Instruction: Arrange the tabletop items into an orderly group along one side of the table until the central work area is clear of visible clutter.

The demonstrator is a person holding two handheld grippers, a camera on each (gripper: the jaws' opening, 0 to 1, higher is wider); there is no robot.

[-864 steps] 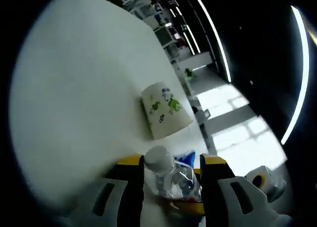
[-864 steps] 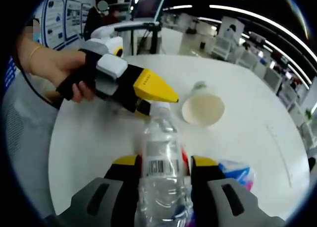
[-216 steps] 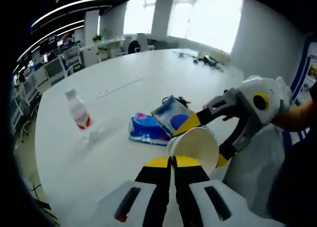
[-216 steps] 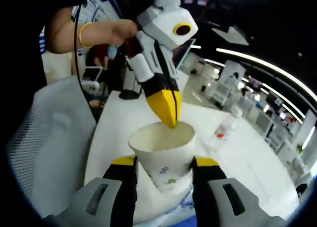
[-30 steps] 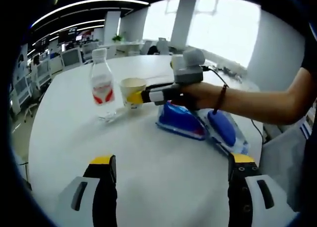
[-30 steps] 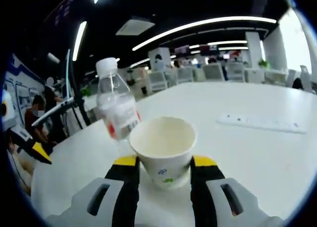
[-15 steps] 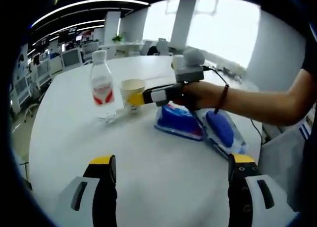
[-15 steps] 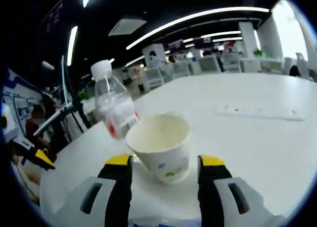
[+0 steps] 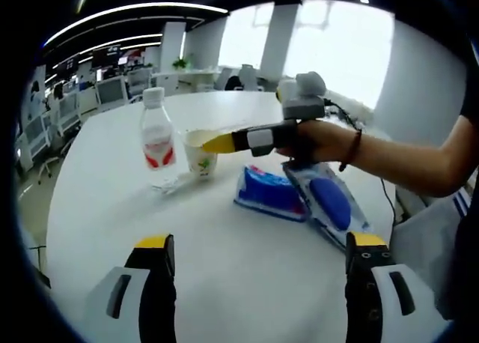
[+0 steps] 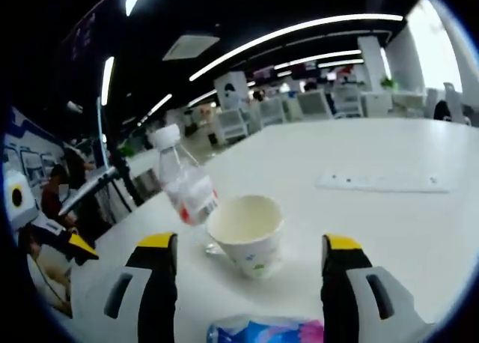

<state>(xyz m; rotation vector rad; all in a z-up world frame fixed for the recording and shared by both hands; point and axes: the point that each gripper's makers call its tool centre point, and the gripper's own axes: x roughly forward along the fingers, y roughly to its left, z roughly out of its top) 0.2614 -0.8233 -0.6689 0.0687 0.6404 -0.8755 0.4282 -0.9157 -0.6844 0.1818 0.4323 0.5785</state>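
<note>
Four items form the group on the white table [image 9: 112, 231]: a water bottle [image 9: 156, 137], a paper cup [image 9: 200, 153] and two blue snack packets [image 9: 270, 192]. In the left gripper view, reading left to right, the bottle stands upright at about 10 o'clock from centre, the cup sits just beside it at 11 o'clock, and the packets lie near centre toward 2 o'clock, the second packet [image 9: 329, 201] overlapping the first.

The left gripper [image 9: 254, 283] holds nothing; its jaws are spread wide at the 6 o'clock edge, well short of the group. The right gripper [image 10: 249, 283] is likewise spread wide and empty, with the cup [image 10: 246, 234] standing free between and beyond its jaw tips and the bottle [image 10: 185, 180] at 10 o'clock from the cup. Seen from the left gripper view, its yellow tips [image 9: 221, 142] sit at the cup's rim; whether they touch is unclear.

Judged step: release of the cup beside the bottle. The next move calls for drawing the right gripper straight back without nudging the light cup, then checking the packets for alignment with the row.
</note>
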